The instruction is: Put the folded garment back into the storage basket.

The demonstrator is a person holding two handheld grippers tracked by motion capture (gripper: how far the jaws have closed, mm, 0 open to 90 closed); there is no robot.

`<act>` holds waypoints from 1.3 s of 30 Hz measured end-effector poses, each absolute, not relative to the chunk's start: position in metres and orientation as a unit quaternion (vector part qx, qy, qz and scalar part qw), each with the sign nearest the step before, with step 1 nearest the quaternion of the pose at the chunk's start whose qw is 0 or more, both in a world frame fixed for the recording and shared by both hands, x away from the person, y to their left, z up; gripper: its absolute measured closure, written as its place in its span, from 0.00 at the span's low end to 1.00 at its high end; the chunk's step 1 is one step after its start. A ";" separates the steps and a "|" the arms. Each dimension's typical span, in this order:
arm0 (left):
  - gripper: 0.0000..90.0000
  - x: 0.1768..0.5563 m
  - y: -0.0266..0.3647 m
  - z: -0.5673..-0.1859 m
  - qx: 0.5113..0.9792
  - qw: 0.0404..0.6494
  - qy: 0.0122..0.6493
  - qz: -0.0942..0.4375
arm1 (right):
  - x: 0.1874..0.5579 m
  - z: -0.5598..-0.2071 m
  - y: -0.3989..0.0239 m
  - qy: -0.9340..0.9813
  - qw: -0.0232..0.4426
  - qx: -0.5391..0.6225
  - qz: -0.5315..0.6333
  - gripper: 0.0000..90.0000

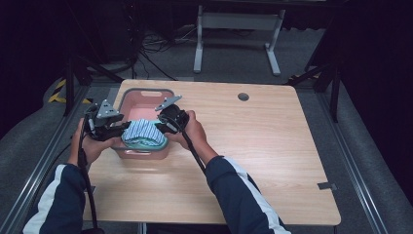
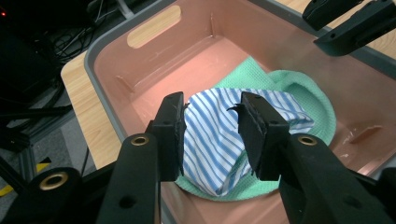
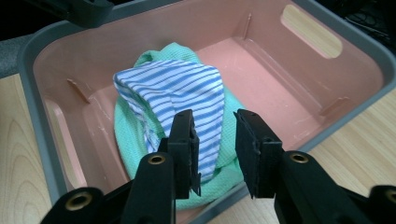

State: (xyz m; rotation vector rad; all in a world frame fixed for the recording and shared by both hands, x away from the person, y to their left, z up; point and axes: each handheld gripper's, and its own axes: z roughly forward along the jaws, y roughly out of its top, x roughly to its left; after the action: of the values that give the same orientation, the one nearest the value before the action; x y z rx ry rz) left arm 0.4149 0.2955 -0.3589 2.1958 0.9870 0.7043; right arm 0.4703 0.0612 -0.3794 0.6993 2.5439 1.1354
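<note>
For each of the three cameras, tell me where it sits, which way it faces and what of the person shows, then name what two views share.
High view: above the person's side, facing forward and down on the table; both forearms, left gripper and right gripper show.
Left gripper view: rides the left gripper, looking into the pink bin; its open jaws straddle the striped cloth.
Right gripper view: rides the right gripper, looking into the bin from the opposite side; jaws open.
Shared by the gripper views: the striped cloth lying on the green cloth.

Striped cloth (image 2: pixel 219 140) hides much of green cloth (image 2: pixel 308 93) underneath; bin (image 3: pixel 42 154) near corner cut off btm edge.
</note>
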 end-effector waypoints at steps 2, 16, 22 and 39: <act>0.67 0.414 0.294 -0.358 0.829 0.311 0.378 0.271 | 0.470 -0.377 0.058 0.878 0.143 0.241 0.387 0.75; 0.49 0.397 0.269 -0.347 0.820 0.350 0.358 0.278 | 0.465 -0.364 0.011 0.872 0.172 0.259 0.378 0.56; 0.41 0.391 0.251 -0.346 0.819 0.360 0.355 0.272 | 0.460 -0.362 -0.007 0.875 0.184 0.257 0.366 0.49; 0.33 0.370 0.199 -0.346 0.842 0.359 0.297 0.271 | 0.440 -0.359 -0.066 0.866 0.223 0.276 0.353 0.42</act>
State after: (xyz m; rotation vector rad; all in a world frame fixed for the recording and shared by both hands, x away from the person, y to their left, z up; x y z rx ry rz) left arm 0.3695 0.1994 -0.3456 2.1711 0.7657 0.7001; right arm 0.4404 -0.0662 -0.3586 0.7632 2.3910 0.9744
